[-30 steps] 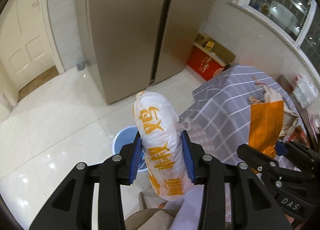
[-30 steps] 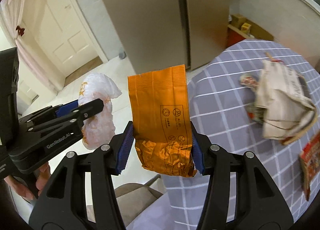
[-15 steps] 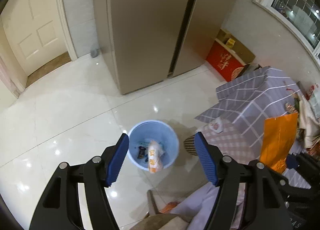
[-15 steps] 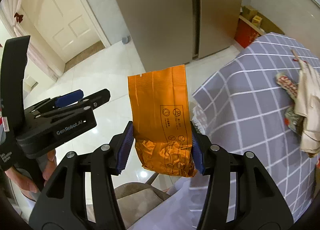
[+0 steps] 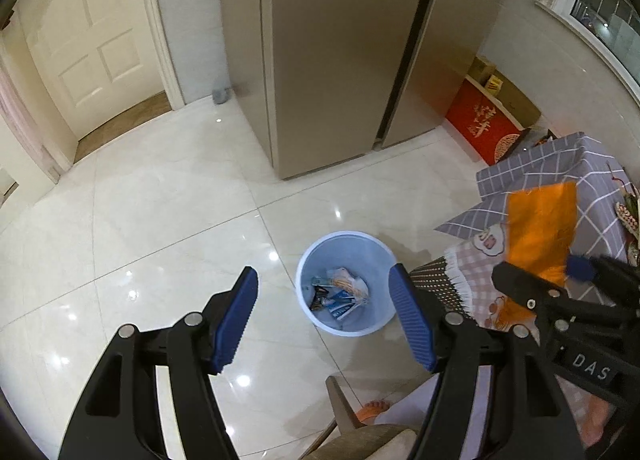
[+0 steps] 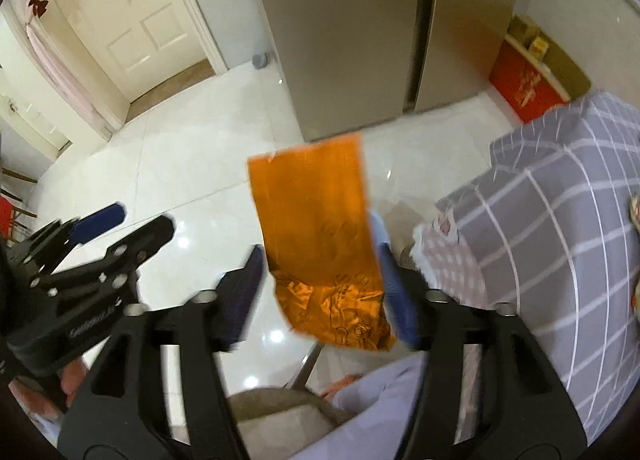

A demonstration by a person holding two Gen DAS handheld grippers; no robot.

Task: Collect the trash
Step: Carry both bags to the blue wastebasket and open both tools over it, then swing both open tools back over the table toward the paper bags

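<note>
Floor bin (image 5: 346,284) shows only past empty, spread left tool (image 5: 324,320); right tool (image 6: 320,292) opening around orange bag (image 6: 320,236).

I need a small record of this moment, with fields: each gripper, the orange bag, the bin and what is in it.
left gripper: open, nothing between the pads, above the bin
right gripper: jaws opening, orange bag between them
orange bag: crumpled at its lower end, beside the checked tablecloth
bin: light blue, on the tiled floor
bin contents: white wrapper and other packets
</note>
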